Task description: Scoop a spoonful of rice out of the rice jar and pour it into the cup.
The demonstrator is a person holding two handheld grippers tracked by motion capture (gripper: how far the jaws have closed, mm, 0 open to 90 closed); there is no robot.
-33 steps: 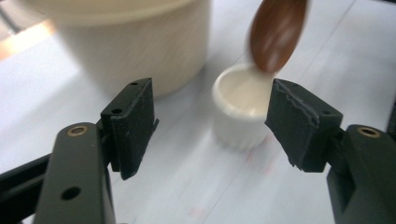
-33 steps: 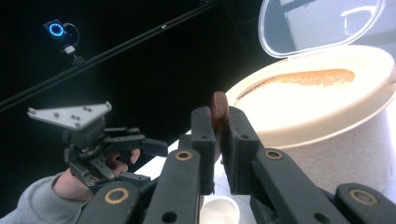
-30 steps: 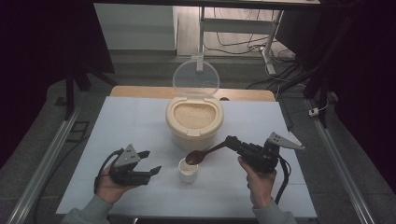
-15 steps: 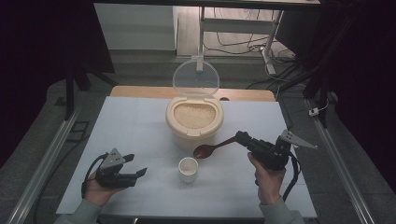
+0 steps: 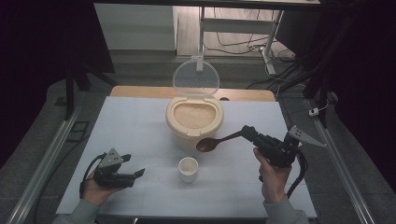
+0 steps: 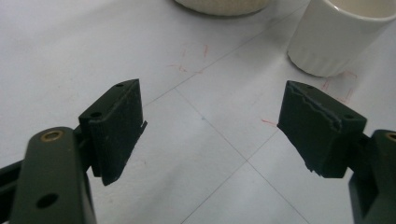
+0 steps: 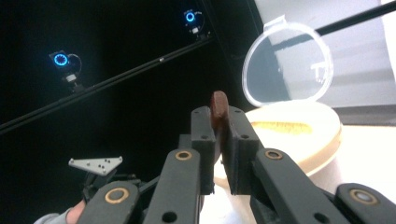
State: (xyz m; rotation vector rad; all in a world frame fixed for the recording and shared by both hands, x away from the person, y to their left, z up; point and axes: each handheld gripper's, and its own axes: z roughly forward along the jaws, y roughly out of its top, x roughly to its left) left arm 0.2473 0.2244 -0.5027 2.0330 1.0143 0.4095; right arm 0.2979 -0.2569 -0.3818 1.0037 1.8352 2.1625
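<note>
A: At the near left of the table [image 5: 140, 116], what does the high view give you?

B: The left gripper [image 5: 134, 175], low over the bare tabletop, pointing toward the small white cup [image 5: 188, 169]. Its jaws have just been opening and stand spread with nothing between them. The left gripper view adds what the high view cannot: faint grid lines and red marks on the surface between the pads, and the cup's ribbed wall [image 6: 336, 42] just beyond the right-hand pad, apart from it.

A: And the spoon?

B: The right gripper [image 5: 248, 133] pinches the brown wooden spoon [image 5: 215, 142] by its handle end, jaws pressed tight on it. In the high view the bowl of the spoon hangs above the table between the cup and the cream rice container [image 5: 194, 122], just in front of the container's wall. The right gripper view shows the handle tip [image 7: 218, 109] poking up between the pads, which the high view hides.

A: Room to move?

B: Open table lies left of the container and cup. Farther back, the container's clear lid [image 5: 196, 78] stands upright, and the table's far edge runs behind it.
</note>
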